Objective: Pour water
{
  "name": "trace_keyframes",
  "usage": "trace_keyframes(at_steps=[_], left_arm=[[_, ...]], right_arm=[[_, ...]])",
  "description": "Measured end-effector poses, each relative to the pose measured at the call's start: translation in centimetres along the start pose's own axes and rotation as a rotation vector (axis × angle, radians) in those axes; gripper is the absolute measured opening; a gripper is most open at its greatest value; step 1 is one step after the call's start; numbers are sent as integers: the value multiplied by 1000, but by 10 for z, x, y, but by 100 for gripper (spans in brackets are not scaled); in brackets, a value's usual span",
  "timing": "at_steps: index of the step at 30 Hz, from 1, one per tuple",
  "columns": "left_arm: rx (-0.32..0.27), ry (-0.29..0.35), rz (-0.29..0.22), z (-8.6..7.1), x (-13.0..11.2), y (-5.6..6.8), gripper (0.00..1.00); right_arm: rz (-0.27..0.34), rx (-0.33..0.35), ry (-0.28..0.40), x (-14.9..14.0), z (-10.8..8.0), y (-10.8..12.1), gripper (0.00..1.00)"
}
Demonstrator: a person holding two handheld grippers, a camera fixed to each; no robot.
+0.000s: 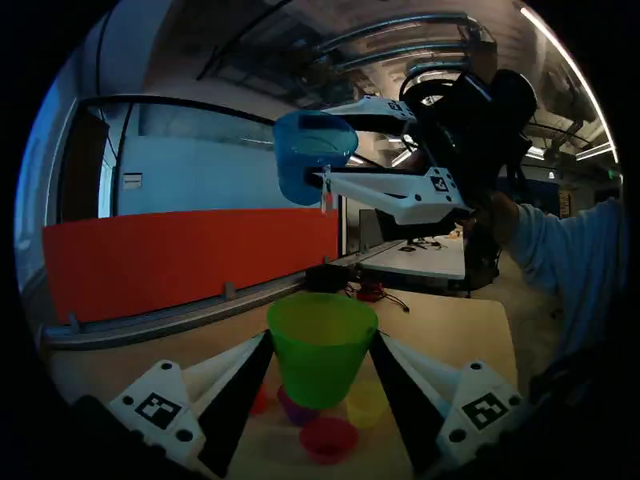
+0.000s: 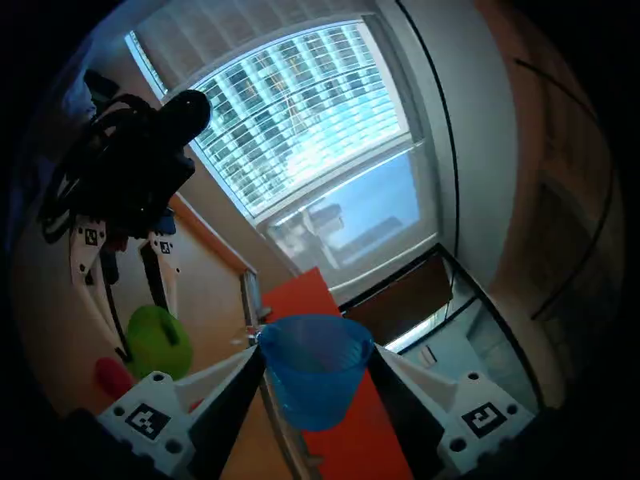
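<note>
Left tongs [image 1: 322,342] clasped the green cup [image 1: 320,376] below its rim, right tongs [image 2: 314,352] the blue cup [image 2: 316,396]; both looked light, thin plastic, easily squashed.

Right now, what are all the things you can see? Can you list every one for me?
green cup: one, green, between the left gripper's fingers, above the table
blue cup: one, see-through blue, between the right gripper's fingers, held higher than the green cup
red small cup: one, red, on the table under the green cup
purple small cup: one, purple, beside the red one
yellow small cup: one, yellow, beside the red one
table: one, light wood
wall panel: one, red, behind the table
window: one, bright, with blinds
left gripper: one, white and black
right gripper: one, white and black
sleeve: one, light blue, behind the right gripper
</note>
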State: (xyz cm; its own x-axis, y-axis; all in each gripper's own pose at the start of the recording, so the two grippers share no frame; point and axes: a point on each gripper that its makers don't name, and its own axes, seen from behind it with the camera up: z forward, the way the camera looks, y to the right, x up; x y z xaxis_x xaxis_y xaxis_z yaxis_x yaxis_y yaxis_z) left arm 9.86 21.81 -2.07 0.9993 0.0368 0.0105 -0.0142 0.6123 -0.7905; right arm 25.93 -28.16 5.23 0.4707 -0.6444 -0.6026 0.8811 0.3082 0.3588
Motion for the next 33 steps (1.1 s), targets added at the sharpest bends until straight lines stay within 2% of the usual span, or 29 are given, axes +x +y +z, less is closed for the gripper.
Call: trace_keyframes(at_steps=[33], left_arm=[[-15, 4, 0, 3, 5, 4, 85]], right_arm=[[-214, -44, -5, 2, 8, 20, 91]])
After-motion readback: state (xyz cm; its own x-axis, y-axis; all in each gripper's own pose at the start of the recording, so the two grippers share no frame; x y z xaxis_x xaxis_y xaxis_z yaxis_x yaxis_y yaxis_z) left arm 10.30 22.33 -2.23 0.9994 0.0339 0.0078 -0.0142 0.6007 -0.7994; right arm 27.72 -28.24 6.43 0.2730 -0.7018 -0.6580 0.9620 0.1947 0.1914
